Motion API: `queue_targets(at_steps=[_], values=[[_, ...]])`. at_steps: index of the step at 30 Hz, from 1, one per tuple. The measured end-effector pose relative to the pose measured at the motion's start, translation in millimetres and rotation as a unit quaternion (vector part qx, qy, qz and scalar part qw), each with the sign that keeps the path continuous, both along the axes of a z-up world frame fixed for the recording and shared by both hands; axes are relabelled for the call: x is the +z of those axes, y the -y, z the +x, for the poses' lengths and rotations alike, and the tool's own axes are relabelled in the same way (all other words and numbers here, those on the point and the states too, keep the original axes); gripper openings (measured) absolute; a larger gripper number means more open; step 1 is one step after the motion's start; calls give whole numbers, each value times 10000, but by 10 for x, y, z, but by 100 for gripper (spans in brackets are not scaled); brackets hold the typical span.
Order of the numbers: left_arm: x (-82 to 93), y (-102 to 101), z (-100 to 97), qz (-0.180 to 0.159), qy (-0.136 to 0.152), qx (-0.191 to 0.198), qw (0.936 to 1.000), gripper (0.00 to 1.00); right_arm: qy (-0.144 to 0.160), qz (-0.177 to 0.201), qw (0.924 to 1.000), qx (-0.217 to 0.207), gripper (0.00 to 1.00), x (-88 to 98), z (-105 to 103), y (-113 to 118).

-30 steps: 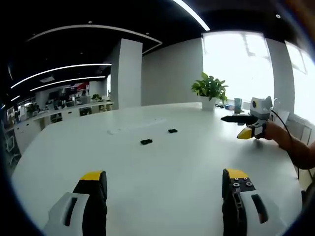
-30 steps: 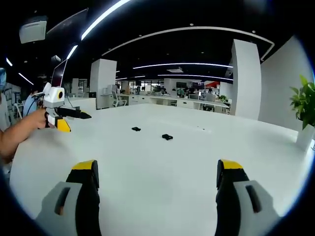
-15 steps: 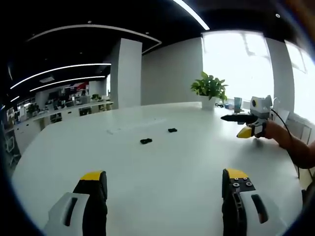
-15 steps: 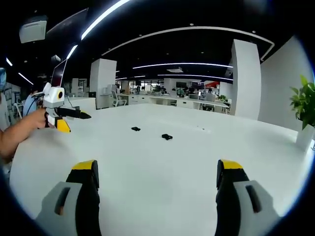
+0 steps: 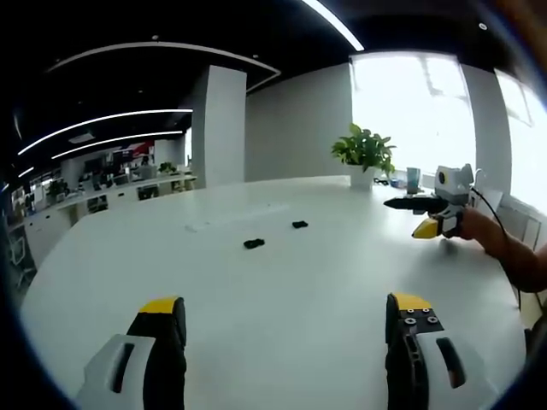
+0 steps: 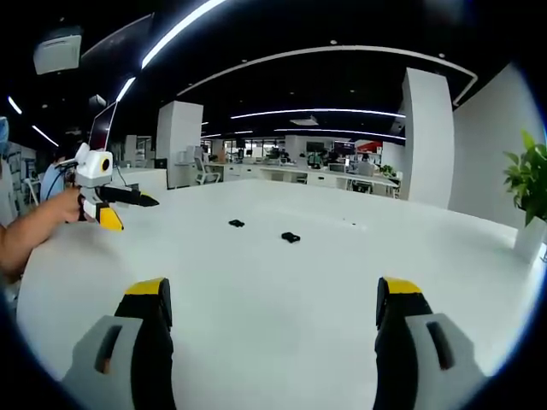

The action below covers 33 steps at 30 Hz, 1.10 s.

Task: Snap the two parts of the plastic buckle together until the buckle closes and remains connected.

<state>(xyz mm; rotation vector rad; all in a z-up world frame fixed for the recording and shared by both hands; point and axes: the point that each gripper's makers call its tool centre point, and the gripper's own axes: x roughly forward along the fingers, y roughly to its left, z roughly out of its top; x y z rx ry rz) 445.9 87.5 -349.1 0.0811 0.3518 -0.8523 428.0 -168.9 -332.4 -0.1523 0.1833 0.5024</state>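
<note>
Moved: nothing I can see since a second ago.
Claws: my left gripper [image 5: 286,320] and right gripper [image 6: 272,299] spread, empty.
Progress: two small black plastic buckle halves [image 5: 254,244] [image 5: 299,225] at 12 o'clock, apart on the white table [image 5: 282,282]; both untouched.

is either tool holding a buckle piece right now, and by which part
Nothing is held. The left tool and the right tool are open and empty, and both buckle parts lie apart on the white table.

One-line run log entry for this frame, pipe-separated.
phase: pre-grasp | left gripper: open, empty | right gripper: open, empty | buckle halves: apart on white table, untouched
</note>
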Motion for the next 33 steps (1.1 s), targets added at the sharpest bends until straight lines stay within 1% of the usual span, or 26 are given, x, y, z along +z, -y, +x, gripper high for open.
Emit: queue_targets(at_steps=[5, 13, 17, 19, 21, 33], values=[[-2, 11, -17, -33, -30, -11, 10000, 99, -12, -35, 10000, -4, 100, -11, 3, 5], [-44, 47, -27, 71, -41, -59, 9999, 98, -2, -49, 10000, -23, 100, -9, 11, 16], [-52, 89, -22, 8, -67, -107, 9999, 98, -47, 17, 10000, 55, 99, -19, 11, -27], [-106, 85, -6, 123, -80, -94, 9998, 98, -73, 14, 10000, 66, 99, -32, 16, -40], [-119, 82, -5, 162, -71, -101, 9998, 98, -73, -14, 10000, 55, 99, -38, 27, -31], [-75, 65, 16, 90, -22, -87, 9999, 98, -12, 12, 10000, 18, 99, 1, 16, -14]])
